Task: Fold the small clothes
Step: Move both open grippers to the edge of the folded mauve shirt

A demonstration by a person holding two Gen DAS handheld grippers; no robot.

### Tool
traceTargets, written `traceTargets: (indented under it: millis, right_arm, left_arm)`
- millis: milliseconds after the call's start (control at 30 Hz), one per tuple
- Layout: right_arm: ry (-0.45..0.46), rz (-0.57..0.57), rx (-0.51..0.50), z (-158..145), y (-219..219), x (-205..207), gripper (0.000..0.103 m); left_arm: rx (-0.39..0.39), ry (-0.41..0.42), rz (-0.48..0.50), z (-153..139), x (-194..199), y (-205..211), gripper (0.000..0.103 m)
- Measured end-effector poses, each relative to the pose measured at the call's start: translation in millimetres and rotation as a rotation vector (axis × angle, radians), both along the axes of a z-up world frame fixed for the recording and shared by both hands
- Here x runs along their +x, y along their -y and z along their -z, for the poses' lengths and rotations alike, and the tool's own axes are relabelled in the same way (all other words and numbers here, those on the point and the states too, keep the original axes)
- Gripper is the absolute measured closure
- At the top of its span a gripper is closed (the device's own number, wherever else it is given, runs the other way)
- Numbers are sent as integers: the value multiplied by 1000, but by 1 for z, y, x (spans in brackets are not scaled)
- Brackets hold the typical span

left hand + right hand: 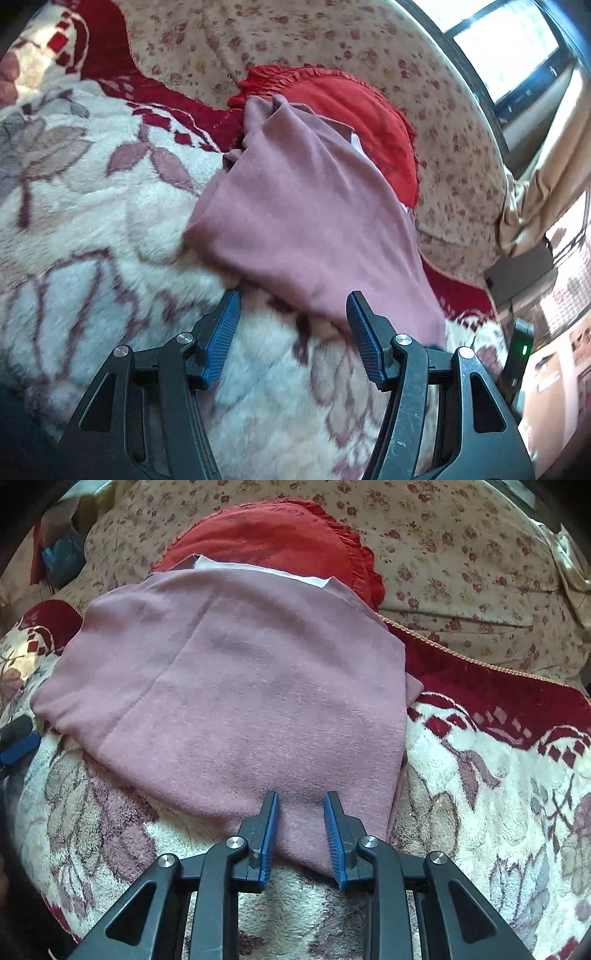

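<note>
folded pink garment (240, 686) on floral blanket (480, 794), right tool (300, 803) parted over its edge

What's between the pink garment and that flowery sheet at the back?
A red frilled cushion lies between the pink garment and the flowery sheet; the right wrist view shows it best.

Bright window (509, 51), floral bedspread (332, 40), fluffy blanket (92, 206)

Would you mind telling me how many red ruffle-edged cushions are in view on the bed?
1. The red cushion lies on the floral sheet, its near edge under the pink garment. Others may be hidden beneath the cloth.
</note>
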State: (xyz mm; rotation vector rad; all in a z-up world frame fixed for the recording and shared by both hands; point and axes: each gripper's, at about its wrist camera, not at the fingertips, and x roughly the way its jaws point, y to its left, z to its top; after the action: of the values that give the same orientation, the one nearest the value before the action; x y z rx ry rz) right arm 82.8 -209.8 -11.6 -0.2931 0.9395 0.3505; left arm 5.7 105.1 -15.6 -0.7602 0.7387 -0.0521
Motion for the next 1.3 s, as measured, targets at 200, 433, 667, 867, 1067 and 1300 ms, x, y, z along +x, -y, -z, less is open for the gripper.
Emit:
traceTargets:
  millis: [200,433,667,867,1067,1300]
  right_arm:
    - [19,5,-12,2,-3,5,77]
    - [31,13,-16,3,-5,3,75]
    - [49,-3,0,4,-1,1,74]
    - [35,-17,8,-12,2,5,74]
    - [46,-23,322,-98,-21,30,72]
    - [-304,-157,651,-137,-105,117,58]
  left_arm:
    - [-93,-16,-61,5,24,-11,44]
    - [-91,25,-156,0,31,-11,44]
    - [34,25,-171,-6,39,-14,63]
    - [93,3,-206,-4,36,-24,93]
    - [297,63,-162,-20,36,-1,96]
    - [601,214,-8,-42,35,61,95]
